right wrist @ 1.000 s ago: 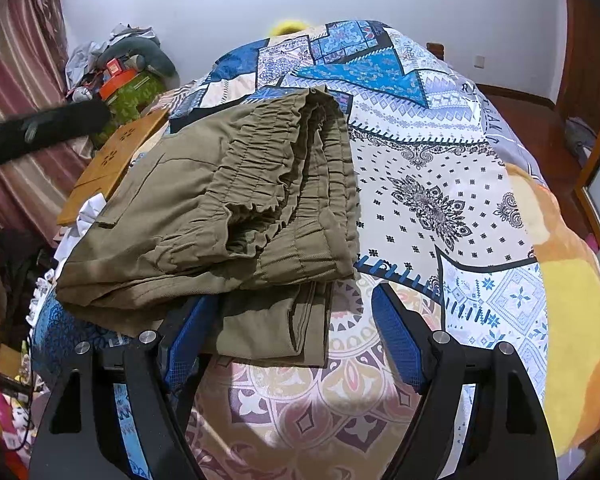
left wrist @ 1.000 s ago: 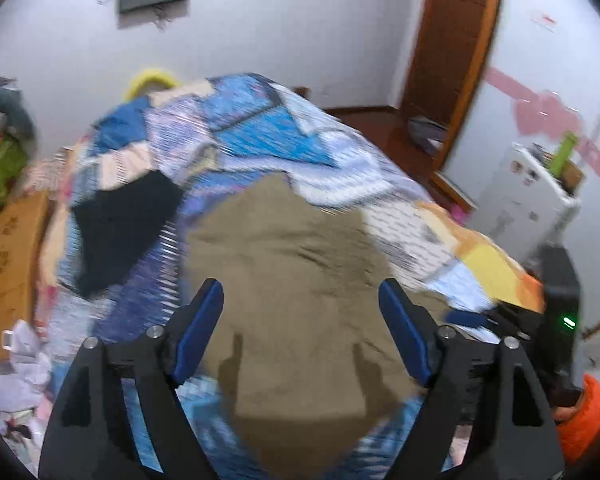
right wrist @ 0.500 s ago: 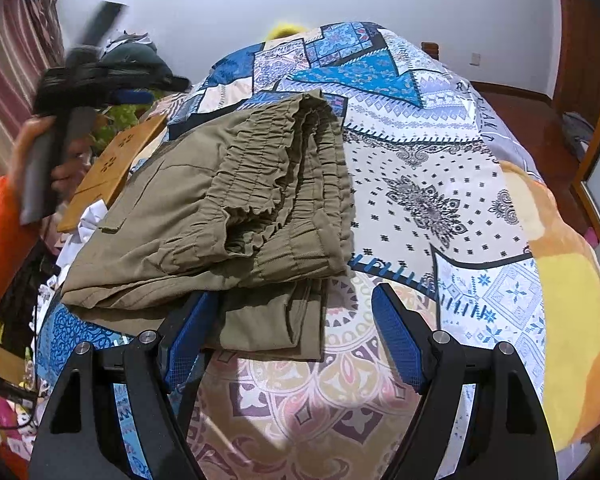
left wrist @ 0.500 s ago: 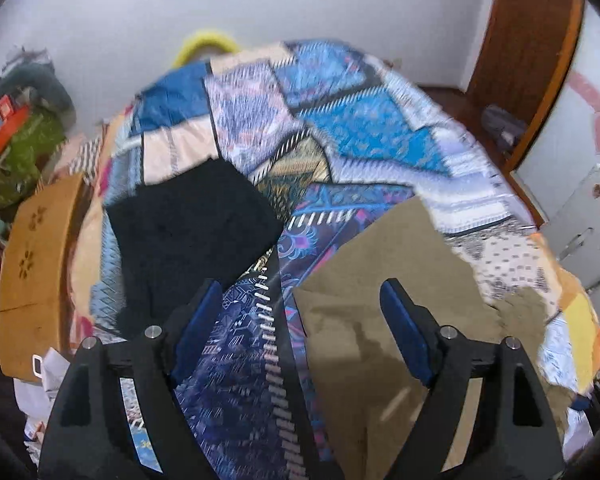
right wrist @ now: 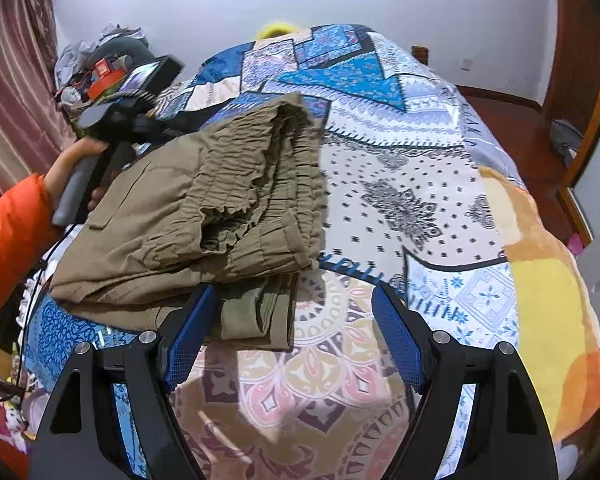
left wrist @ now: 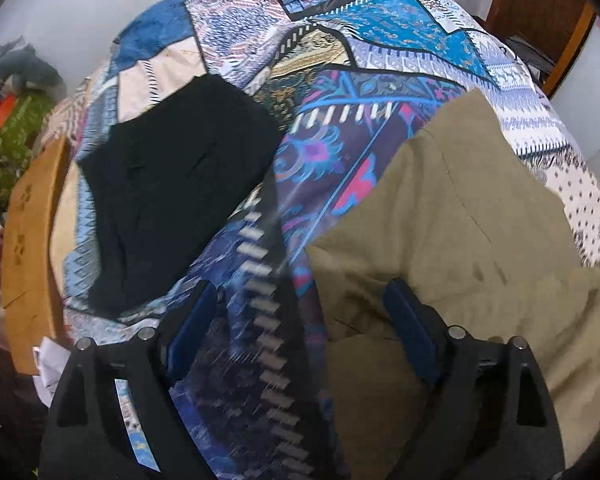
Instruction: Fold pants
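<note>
Pants (right wrist: 204, 208) in olive cloth lie folded in a thick bundle on the bed (right wrist: 420, 184), and that is where both pairs of fingers face. The right gripper (right wrist: 292, 336) stands wide open with nothing between its blue pads; its left finger (right wrist: 188, 336) is at the near edge of the bundle, though whether it touches the cloth I cannot tell, and its right finger (right wrist: 396, 340) is over bare bedspread. The left gripper (left wrist: 300, 336) is likewise wide open and empty; its right finger (left wrist: 412, 332) is over the olive cloth while its left finger (left wrist: 188, 328) is over the patterned spread. From the right fingers the bundle lies ahead and to the left, running from the near hem end to the gathered elastic waistband (right wrist: 268, 160) at the far end, so its long axis goes roughly near to far, slanting. In the right wrist view the person's left hand (right wrist: 72, 172), in an orange sleeve, holds its tool at the far left side of the bundle. Both grippers are close to the cloth; the right looks better placed for the near hem, the left for the side edge. A black garment (left wrist: 172, 200) lies apart on the left. No brand, label or writing can be read on anything here.
</note>
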